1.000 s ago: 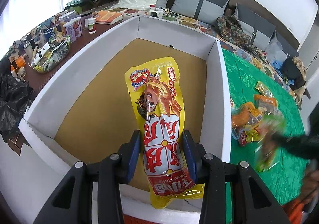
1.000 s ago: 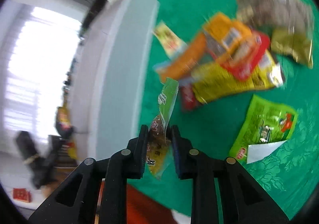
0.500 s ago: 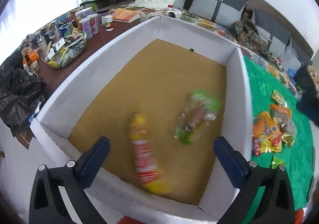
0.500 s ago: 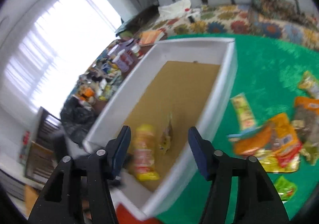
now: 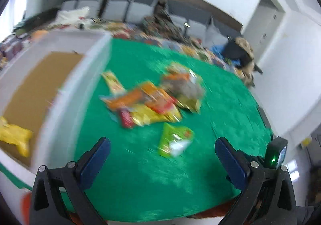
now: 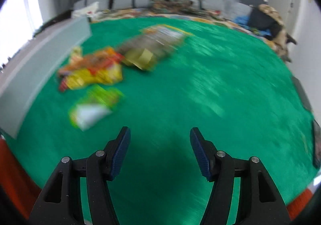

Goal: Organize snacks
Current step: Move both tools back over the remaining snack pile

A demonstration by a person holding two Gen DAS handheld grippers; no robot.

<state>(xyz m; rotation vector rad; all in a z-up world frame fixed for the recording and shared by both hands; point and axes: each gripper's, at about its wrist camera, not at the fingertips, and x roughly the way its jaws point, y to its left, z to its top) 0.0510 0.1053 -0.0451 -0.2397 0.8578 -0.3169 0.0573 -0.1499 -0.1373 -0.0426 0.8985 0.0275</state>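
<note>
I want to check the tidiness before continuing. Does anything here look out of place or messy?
Yes. Several snack packets lie in a loose, overlapping heap on the green cloth, and a green packet lies apart beside it. Only one yellow packet shows inside the white box. Blur hides any damage.

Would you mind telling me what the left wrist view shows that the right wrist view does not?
Only the left wrist view shows inside the white box: brown floor, a yellow packet, and a doorway at right. Only the right wrist view shows a bright window at left. Both show the green cloth, the snack pile, the green packet and open, empty jaws.
</note>
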